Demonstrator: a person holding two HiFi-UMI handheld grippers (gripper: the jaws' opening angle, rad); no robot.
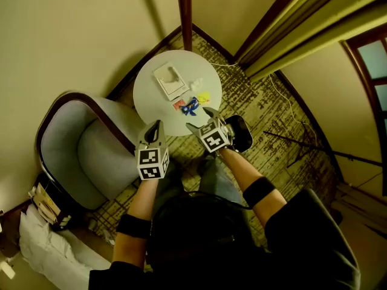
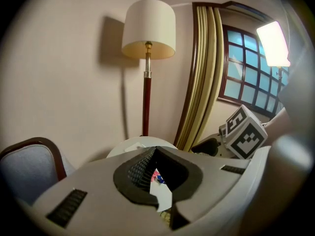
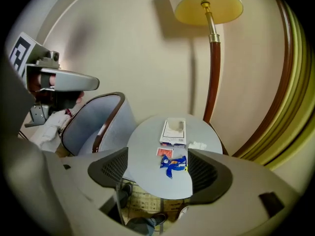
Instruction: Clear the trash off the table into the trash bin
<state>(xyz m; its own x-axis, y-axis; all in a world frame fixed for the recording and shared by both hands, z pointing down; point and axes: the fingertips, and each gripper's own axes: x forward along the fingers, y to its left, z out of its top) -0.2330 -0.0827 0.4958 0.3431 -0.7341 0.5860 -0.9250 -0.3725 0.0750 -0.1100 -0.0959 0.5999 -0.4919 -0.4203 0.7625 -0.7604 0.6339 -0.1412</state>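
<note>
Blue, crinkled and twisted into a loose bow, shiny like thin foil: so much for the wrapper lying nearest the front edge of the round white bench. Just behind it, a small flat red packet, touching or nearly so. Off to the right in the head view, a yellow wrapper and a crumpled white tissue. Further back, a flat white box with an opening in its top, perhaps a tissue box and probably not trash at all.

Right tool held with jaws spread wide and nothing between the pads, tilted down at the bench with the blue wrapper framed in the gap. Judged as lining up for a first pick: wide enough to straddle the puffy middle of the wrapper, steep enough to pinch it off a flat top. Not yet at the surface, and clearly above it in the right gripper view.

Left tool held with jaws pressed together, empty so far as can be seen, with only a sliver of bench and wrappers showing past the pads. Hanging low between the armchair and the bench, likely to leave the right side room to work.

Dark and low on the patterned carpet, just right of the bench and under the right tool: what looks like the bin. A short carry, by the look of it. All the trash on the bench, none seen in the bin.
</note>
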